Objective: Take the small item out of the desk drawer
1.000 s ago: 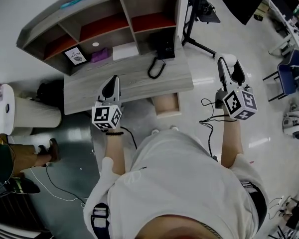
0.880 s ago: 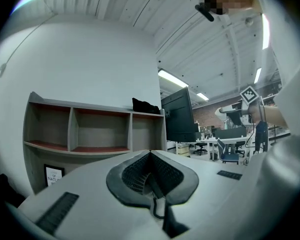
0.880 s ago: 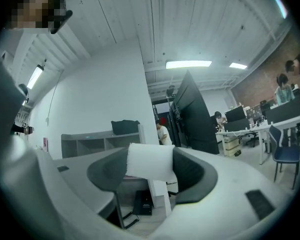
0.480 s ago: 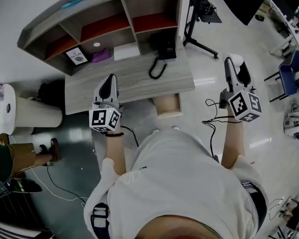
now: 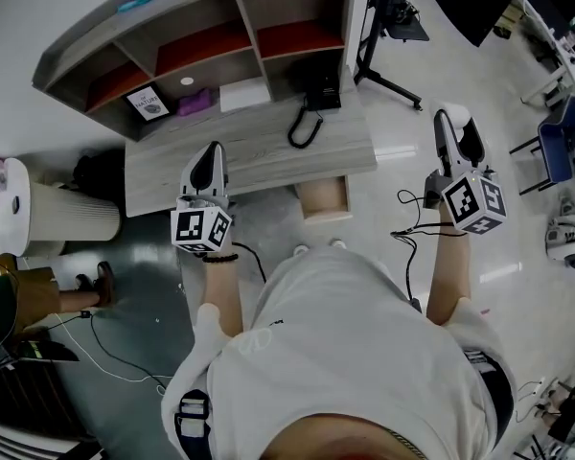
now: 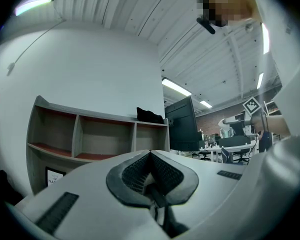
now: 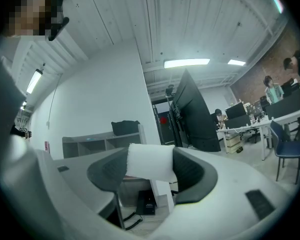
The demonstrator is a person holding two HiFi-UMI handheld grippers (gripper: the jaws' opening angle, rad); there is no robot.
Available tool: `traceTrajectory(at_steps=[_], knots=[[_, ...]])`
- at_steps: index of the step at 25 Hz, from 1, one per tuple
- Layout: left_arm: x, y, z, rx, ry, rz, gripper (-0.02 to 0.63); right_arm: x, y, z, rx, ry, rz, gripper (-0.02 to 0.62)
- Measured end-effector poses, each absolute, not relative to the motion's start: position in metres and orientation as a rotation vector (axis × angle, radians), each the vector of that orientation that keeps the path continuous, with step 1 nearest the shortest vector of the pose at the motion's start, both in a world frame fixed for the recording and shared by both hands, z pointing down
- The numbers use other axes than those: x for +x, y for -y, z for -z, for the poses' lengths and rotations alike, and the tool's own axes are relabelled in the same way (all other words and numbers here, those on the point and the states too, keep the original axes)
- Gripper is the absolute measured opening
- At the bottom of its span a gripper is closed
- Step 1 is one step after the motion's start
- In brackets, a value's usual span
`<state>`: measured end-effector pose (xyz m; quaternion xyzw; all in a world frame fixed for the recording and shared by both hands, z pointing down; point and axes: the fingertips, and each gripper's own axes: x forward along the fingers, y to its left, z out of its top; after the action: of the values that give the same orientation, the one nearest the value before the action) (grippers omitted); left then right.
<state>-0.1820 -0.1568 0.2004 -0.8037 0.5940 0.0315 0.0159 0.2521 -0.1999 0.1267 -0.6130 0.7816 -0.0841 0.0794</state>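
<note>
Apparently out of the drawer (image 5: 323,199) already: small white item (image 7: 149,162) pinched between the pads of the right hand-held gripper (image 5: 457,126), held level in the air off to the right of the desk (image 5: 259,156), only floor underneath. Looks soft, pillow-like, slightly squashed at the sides. Main risk: slipping out on easing the squeeze or jerking the wrist, then dropping to the floor well below the right hand-held gripper rather than onto the desk. Could also get crushed out of shape by clamping harder. Left hand-held gripper (image 6: 150,156) closed on nothing, pads together, hovering by the desk's near edge, with the drawer to its right and lower. Drawer standing pulled out, well left of and below the right hand-held gripper; easy to bump with a leg. Trailing cable (image 5: 403,230) just behind the right hand-held gripper, snaggable on a quick swing. Phone (image 5: 314,92) ahead and right of the left hand-held gripper, cord loop catchable on a careless sweep.
</note>
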Motion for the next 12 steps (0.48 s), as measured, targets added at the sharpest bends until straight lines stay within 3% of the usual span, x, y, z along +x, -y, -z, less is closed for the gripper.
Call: traceTrajectory(at_steps=[12], knots=[[-0.1784, 0.1524, -0.1999, -2.504, -1.841, -0.102, 0.000, 0.2547, 0.1979, -0.1300, -1.856, -2.343, 0.255, 0.268]])
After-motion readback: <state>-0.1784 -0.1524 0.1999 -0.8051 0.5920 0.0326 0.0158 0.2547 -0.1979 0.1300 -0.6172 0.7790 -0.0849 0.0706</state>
